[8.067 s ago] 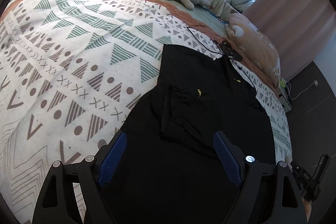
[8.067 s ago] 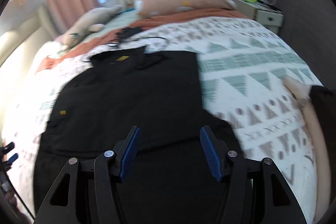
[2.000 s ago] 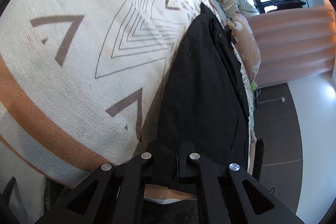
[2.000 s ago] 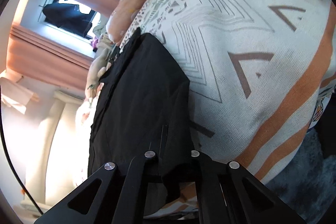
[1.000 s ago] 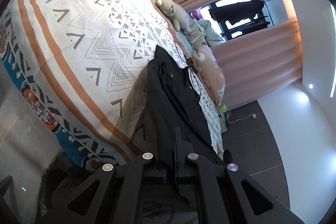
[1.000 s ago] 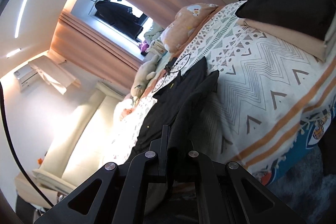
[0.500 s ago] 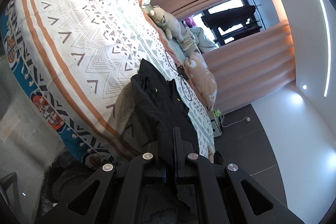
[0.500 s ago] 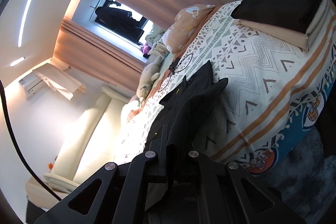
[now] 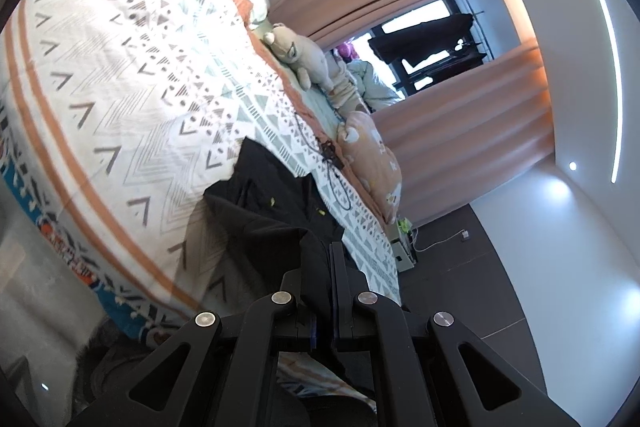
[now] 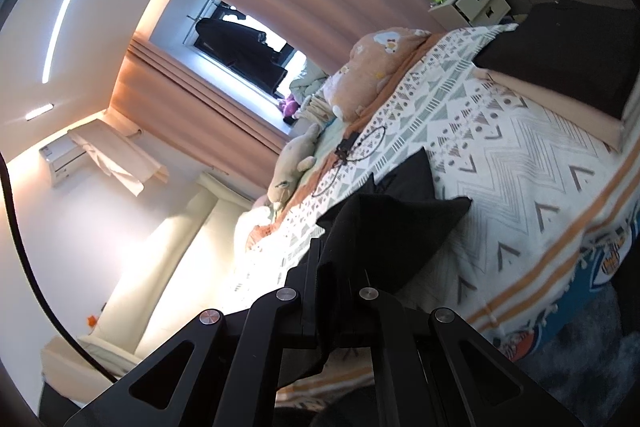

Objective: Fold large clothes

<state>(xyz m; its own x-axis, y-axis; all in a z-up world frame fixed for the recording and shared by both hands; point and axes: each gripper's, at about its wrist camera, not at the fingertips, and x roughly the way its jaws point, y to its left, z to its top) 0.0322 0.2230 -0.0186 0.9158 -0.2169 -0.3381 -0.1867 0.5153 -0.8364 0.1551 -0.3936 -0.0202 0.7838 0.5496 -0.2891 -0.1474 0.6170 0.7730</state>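
- Since the earlier frames, both claws have closed on the near edge of the black garment (image 9: 276,211) and raised it off the bed; eight seconds back it lay flat and both claws stood wide.
- Garment: far end rests on the patterned bedspread (image 9: 132,99), near end hangs from the two claws, cloth draped in a slack fold between. Two small yellow marks show on its upper face.
- Left claw (image 9: 324,291): jaws pinched narrow on the garment's hem, cloth running up between them.
- Right claw (image 10: 328,291): likewise clamped on the garment (image 10: 392,227), one corner jutting out to the side.
- Judgement: hem is held at two points to keep the edge straight while it is carried toward the collar for a lengthwise fold.
- Surroundings: plush toy (image 9: 304,59) and peach pillow (image 9: 372,155) at the bed's far side, a dark cable (image 9: 332,167) just beyond the garment; a folded stack (image 10: 568,67) on the bed in the right view.
- Risk: cable could snag if the fold lands too far.
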